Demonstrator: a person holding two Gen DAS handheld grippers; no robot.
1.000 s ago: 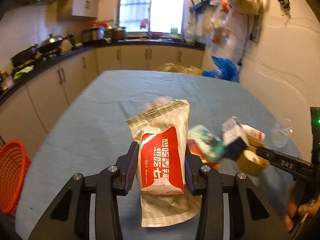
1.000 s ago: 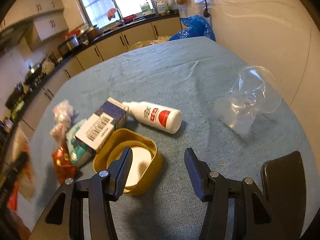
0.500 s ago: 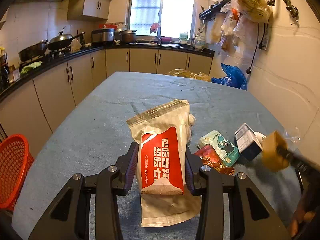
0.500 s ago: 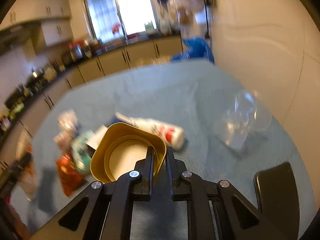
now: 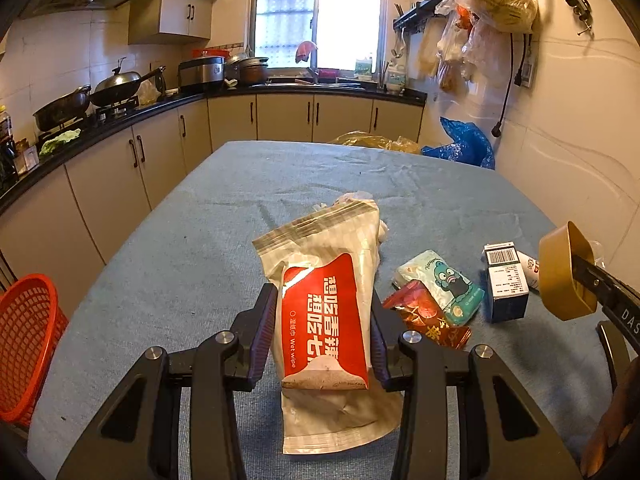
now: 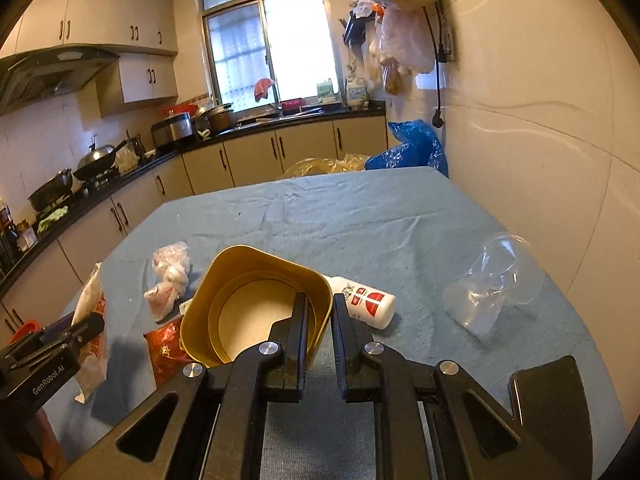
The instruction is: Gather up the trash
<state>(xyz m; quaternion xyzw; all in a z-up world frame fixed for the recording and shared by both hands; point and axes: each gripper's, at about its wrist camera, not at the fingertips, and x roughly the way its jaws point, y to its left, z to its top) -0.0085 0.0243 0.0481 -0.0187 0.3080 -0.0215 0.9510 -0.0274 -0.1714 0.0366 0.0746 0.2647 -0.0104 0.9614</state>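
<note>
Partly, the gold tub [image 6: 256, 304] hides the white bottle [image 6: 366, 304].

Wok [image 5: 116, 88] and rice cooker [image 5: 201, 72] on the counter [image 5: 120, 114] left of the window [image 5: 320, 14].

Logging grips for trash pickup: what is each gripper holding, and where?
Left gripper: wet wipe packet, by its sides. Right gripper: gold container, by its rim.

One gold tub [image 6: 256, 304], one bottle [image 6: 368, 306], one cup [image 6: 492, 284].
</note>
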